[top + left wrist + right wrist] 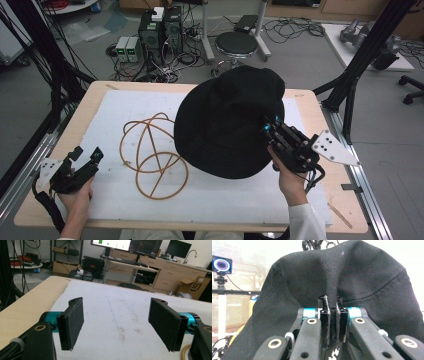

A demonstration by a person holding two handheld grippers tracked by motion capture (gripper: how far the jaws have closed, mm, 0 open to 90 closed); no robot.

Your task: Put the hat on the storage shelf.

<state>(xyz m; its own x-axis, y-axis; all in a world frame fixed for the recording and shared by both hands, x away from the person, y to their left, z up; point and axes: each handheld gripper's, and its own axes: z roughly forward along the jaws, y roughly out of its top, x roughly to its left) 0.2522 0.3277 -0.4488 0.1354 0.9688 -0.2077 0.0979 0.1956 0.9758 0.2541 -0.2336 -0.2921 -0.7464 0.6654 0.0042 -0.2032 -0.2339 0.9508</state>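
You hold one black hat (227,127) aloft in your right gripper (268,126), the jaws pinched tight on a fold of its fabric near the brim, as the right gripper view makes plain. The hat hangs above the white mat (115,112), its crown lifted and its brim sloping down toward the single wire hat stand (152,155), a frame of orange-brown hoops lying on the mat just left of it. The brim overlaps the stand's right side in the high view, though whether it touches the wire cannot be told.

By this look, the pickup is done and the placing is not: the hat seems to have yet to be settled over the stand, which lies bare and apparently tipped on its side.

Your left gripper (82,157) rests at the mat's near left corner, its jaws spread wide with nothing between them, well apart from hat and stand.

The count: one hat, one stand, one mat, one wooden table (65,145), two grippers.
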